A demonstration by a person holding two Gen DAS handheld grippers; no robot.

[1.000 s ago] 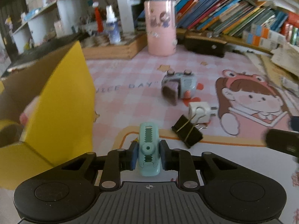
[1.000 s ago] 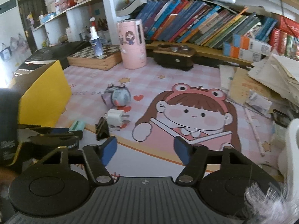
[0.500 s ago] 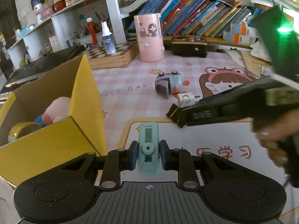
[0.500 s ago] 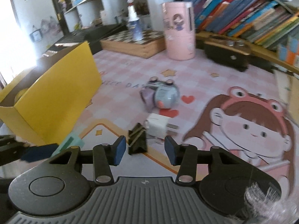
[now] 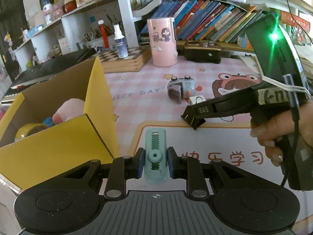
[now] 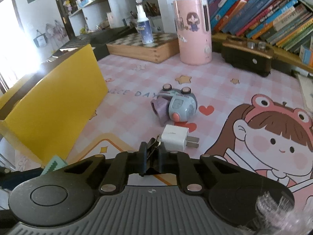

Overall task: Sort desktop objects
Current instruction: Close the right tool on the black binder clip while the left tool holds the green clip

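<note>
The left gripper (image 5: 155, 165) is squeezed on a long mint-green plastic clip (image 5: 155, 154) that points straight ahead beside the yellow cardboard box (image 5: 58, 139), and the right gripper (image 6: 151, 161) is pinched on a black metal binder clip (image 6: 152, 146) on the bench, touching the white plug (image 6: 175, 138)

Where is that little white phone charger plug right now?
The white charger plug lies on the pink mat, just beyond the right gripper and its black binder clip, in front of the toy car.

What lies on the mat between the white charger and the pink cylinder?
The small blue toy camera lies between the white charger and the pink cylinder, shown in the right wrist view.
</note>
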